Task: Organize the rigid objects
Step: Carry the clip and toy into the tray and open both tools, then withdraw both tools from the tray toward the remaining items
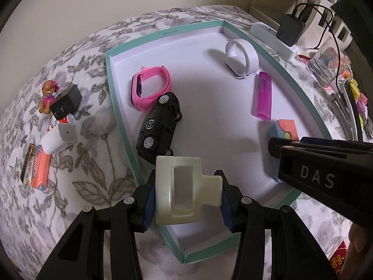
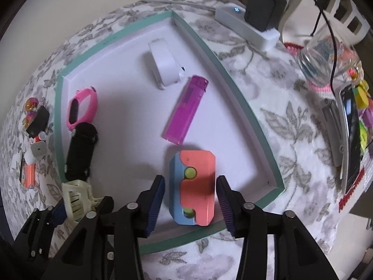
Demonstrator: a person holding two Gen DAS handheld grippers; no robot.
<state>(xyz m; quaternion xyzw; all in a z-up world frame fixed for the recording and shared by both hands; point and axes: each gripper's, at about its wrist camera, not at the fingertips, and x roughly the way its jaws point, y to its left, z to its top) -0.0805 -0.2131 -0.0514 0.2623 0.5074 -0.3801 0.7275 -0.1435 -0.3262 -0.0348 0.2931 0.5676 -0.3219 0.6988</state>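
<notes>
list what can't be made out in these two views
- Left wrist view: most of the blue and coral plastic block is hidden behind the right tongs.
- Left wrist view: the orange toy figure is partly covered by the black charger cube.
- Right wrist view: the cream plastic clip in the left tongs shows only from the side.
- Both views: print on the clear glass jar is blurred.

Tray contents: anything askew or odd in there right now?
One thing: the black toy car lies tipped on its side, wheels showing, against the pink watch by the tray's left wall. The purple lighter and white band look fine.
</notes>
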